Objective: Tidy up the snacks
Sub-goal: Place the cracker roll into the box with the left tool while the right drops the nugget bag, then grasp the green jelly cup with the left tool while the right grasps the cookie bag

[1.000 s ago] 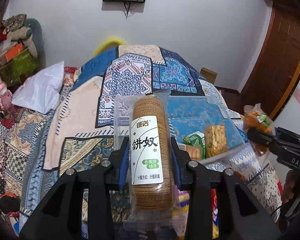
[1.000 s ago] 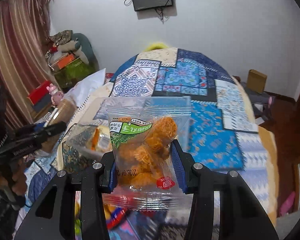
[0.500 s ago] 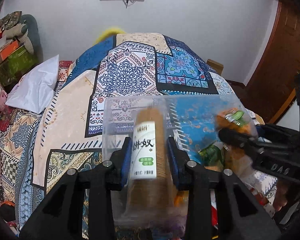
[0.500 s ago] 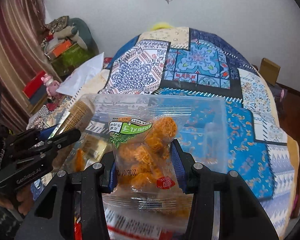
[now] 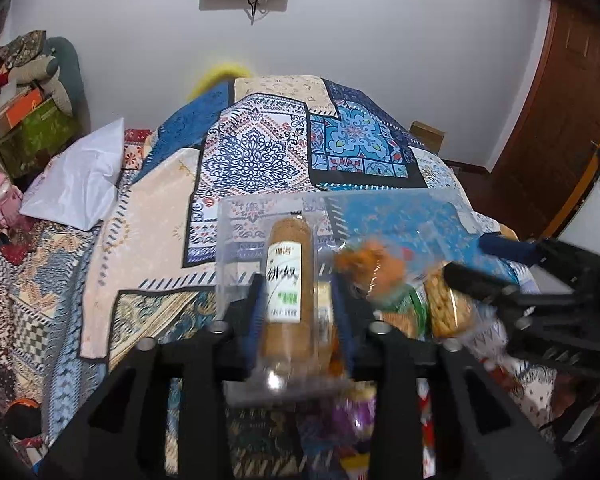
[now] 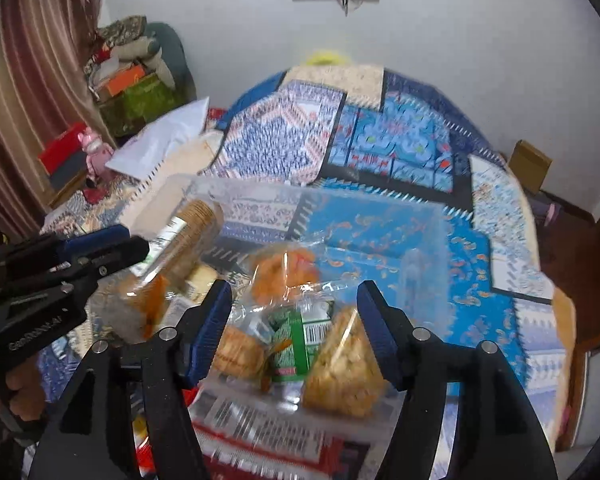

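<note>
Over the clear plastic bin [image 6: 428, 232] on the patchwork bedspread [image 5: 260, 152], my right claw [image 6: 296, 328] now stands spread wide and empty; half a second ago it clamped the bag of orange fried snacks [image 6: 284, 272], which now lies inside the bin, just ahead of my fingertips. My left claw [image 5: 298, 312] stays clenched on the biscuit roll [image 5: 286, 280], now tilted down into the bin's left end. The roll is a long column of round brown biscuits in clear wrap, with a white label in black Chinese characters, 饼奴, and a small green patch below. Beside the orange bag lie a green-labelled packet [image 6: 296, 344] with a barcode and pale cracker packs [image 6: 344, 364]. The smaller print is too blurred to read.
</note>
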The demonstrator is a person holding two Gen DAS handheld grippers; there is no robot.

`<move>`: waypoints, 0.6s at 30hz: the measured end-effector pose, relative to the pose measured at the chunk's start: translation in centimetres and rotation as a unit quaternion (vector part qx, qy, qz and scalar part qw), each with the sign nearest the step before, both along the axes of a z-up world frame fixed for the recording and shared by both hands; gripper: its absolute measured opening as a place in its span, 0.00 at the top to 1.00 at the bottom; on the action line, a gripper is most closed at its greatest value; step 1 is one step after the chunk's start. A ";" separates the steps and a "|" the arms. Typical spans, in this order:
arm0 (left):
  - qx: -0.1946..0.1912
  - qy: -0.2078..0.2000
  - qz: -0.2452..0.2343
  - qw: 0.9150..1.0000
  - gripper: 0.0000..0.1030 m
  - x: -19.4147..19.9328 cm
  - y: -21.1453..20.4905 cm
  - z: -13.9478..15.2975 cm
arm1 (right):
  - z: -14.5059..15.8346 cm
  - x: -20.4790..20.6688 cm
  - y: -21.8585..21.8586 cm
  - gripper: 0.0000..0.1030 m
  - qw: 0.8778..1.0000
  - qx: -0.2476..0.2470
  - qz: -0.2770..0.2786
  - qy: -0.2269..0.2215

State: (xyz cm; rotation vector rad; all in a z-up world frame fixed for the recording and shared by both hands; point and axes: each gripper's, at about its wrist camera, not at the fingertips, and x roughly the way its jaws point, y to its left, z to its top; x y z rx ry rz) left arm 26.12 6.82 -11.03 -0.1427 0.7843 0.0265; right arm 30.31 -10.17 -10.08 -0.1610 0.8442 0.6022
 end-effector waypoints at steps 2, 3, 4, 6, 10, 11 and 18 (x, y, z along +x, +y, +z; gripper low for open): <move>0.008 -0.009 -0.003 1.000 0.51 -1.8 -0.3 0.8 | 1.3 -1.3 -1.0 0.40 1.000 0.009 0.000 -0.011; 0.013 -0.013 -0.006 1.000 0.49 -2.8 -0.5 1.2 | 1.9 -2.0 -1.4 0.39 1.000 0.012 0.001 -0.017; 0.017 -0.017 -0.008 1.000 0.47 -3.7 -0.7 1.6 | 2.5 -3.0 -2.0 0.37 1.000 0.014 0.002 -0.022; 0.023 -0.022 -0.014 0.999 0.44 -5.8 -1.2 2.3 | 3.4 -4.4 -2.9 0.32 0.999 0.019 0.001 -0.030; 0.020 -0.032 -0.027 0.999 0.34 -10.3 -2.2 3.2 | 4.6 -8.4 -5.0 0.25 0.999 0.028 -0.002 -0.043; 0.019 -0.032 -0.029 0.999 0.33 -11.2 -2.4 3.3 | 4.7 -9.1 -5.4 0.24 0.999 0.031 -0.003 -0.042; 0.022 -0.019 -0.034 0.999 0.29 -17.2 -3.8 2.2 | 3.3 -14.2 -7.3 0.23 0.999 0.042 0.001 -0.019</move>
